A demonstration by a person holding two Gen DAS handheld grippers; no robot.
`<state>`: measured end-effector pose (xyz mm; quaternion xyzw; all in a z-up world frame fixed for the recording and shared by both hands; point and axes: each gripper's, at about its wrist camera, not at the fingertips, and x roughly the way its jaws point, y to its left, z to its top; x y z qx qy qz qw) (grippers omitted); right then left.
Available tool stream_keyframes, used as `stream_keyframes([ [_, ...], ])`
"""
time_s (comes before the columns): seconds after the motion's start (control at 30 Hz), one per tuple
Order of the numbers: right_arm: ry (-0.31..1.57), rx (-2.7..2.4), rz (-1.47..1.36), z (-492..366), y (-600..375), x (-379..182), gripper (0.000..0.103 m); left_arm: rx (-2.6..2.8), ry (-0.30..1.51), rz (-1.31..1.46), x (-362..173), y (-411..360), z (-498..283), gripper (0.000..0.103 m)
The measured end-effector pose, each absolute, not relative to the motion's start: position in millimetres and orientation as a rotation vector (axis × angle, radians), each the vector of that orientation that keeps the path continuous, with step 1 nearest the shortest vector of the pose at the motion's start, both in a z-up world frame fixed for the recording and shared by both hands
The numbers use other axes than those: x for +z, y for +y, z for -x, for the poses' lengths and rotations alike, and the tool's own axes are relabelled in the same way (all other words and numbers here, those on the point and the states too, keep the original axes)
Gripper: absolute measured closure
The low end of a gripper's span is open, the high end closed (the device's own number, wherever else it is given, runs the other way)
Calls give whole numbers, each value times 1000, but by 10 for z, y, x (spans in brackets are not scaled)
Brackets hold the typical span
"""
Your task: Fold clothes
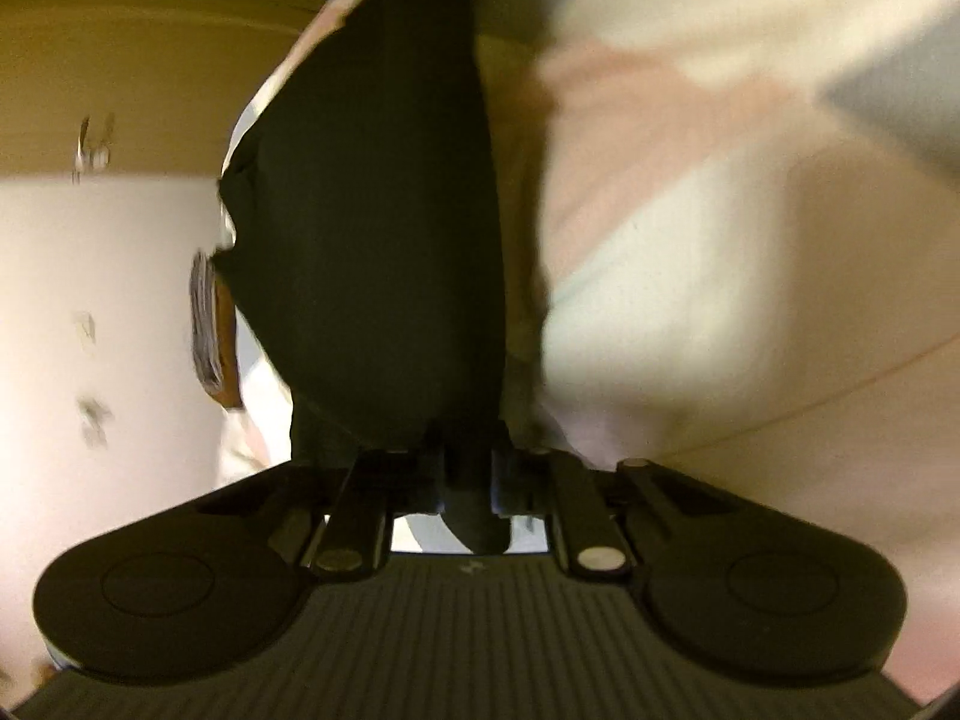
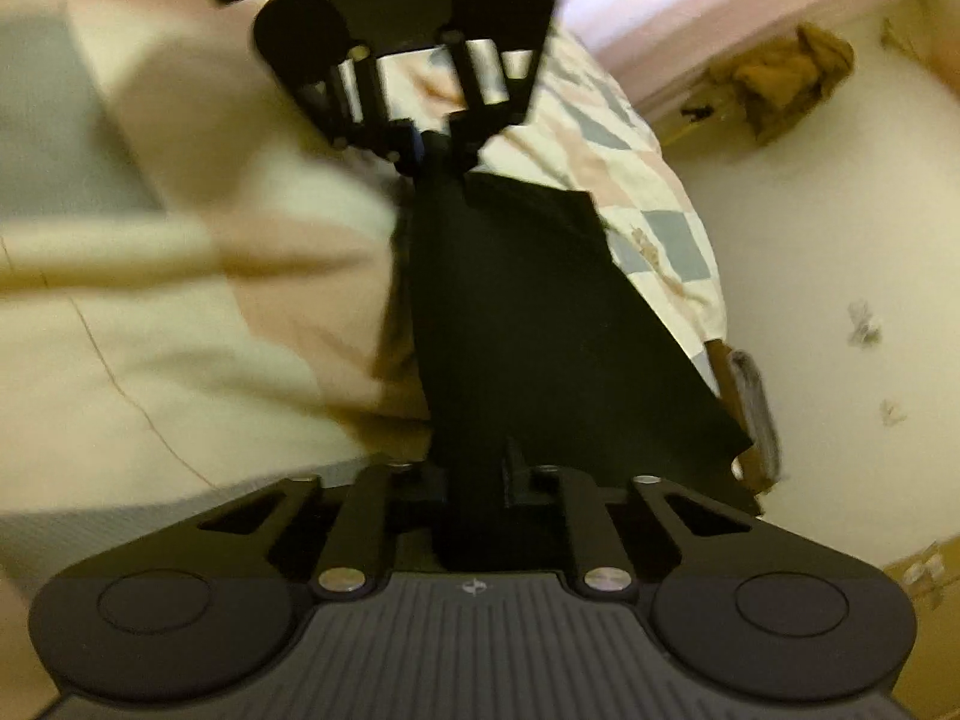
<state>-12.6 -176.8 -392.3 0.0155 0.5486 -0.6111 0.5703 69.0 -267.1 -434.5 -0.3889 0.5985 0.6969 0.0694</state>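
**Black garment stretched between your two grippers over the bed**

You had the black garment (image 1: 372,252) pinched at both ends. Your left gripper (image 1: 471,468) was clamped shut on one end of it, with a tongue of dark cloth pushed back between the fingers toward the camera. From there the fabric ran straight ahead and away from that gripper, widening into a hanging belly on its left side before narrowing again at the far end.

Your right gripper (image 2: 474,480) was likewise closed on the garment (image 2: 510,312), the cloth bunched between its fingers and leading forward in a taut band. To the right of that gripper a loose flap of the fabric hung out to a sharp corner.

Only the right wrist view showed the opposite gripper (image 2: 435,141) face on, at the far end of the band, its fingers drawn together on the cloth. It also showed the patchwork quilt (image 2: 648,222) of the bed beyond and to the right of the garment, a pale floor (image 2: 840,240) further right, and a brown crumpled cloth (image 2: 786,78) lying on it well away.

The left wrist view gave you instead the blurred pink and cream bedding (image 1: 690,210) close on that gripper's right, and a pale floor (image 1: 108,300) on its left.
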Motion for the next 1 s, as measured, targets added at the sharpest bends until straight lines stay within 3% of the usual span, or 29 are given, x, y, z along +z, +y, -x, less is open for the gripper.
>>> stream_keyframes([
  [0.2,1128,-1396,-292,463,-1921,-3556,91,2179,1689,1283,-4046,-2595,-574,92],
  [0.43,586,-1185,-945,2001,-2298,-2831,91,2388,1257,1456,-3076,-2884,183,92],
  [0.57,423,-1111,-1064,2892,-2483,-2619,91,2554,1105,1439,-2535,-3101,727,92],
  [0.67,326,-1126,-1137,3625,-2637,-2599,91,2720,906,1483,-2515,-3360,1181,91],
  [0.83,225,-1125,-1317,4810,-3071,-3057,91,2968,530,1535,-2483,-3793,1939,85],
  [0.9,200,-1139,-1400,5200,-3233,-3333,91,3056,364,1548,-2470,-3966,2242,74],
  [1.0,235,-1140,-1416,5365,-3328,-3522,91,3173,98,1556,-2450,-4226,2696,75],
])
